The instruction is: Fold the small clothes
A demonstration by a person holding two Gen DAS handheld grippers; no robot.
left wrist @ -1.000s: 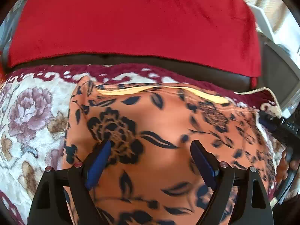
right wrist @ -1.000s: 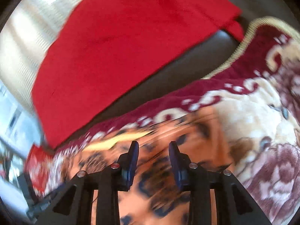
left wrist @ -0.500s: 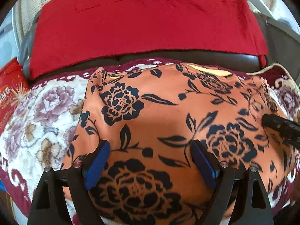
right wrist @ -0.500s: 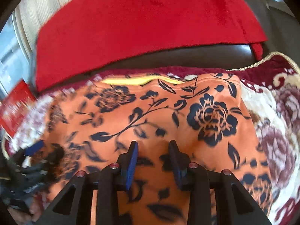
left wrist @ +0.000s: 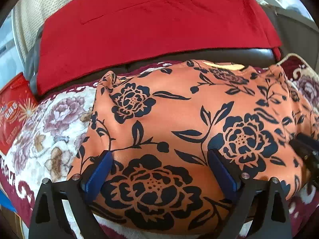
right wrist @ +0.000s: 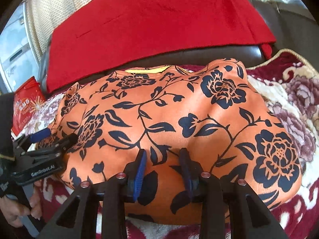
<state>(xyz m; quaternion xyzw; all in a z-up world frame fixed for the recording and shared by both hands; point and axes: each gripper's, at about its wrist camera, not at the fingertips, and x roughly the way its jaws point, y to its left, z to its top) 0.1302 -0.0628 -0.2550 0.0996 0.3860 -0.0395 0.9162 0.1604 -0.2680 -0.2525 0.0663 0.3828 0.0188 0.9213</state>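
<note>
With my left gripper (left wrist: 159, 171) just spread wide and my right gripper (right wrist: 162, 169) half open, both empty over the orange garment (right wrist: 179, 119) beneath them, I could pinch the blanket (right wrist: 289, 91) too.

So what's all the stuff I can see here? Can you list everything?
orange flowered garment: one, orange with dark blue flowers, spread on the blanket, not folded yet
blanket: one, cream and maroon with purple roses, under the garment
red cloth: one, red, draped over the dark seat behind
red packet: one, red with gold print, far left edge
left gripper: one, black with blue pads, over the garment, jaws just opened wider, nothing clamped
right gripper: one, black with blue pads, jaws apart over the garment
hand: one, holding the left gripper's handle
</note>
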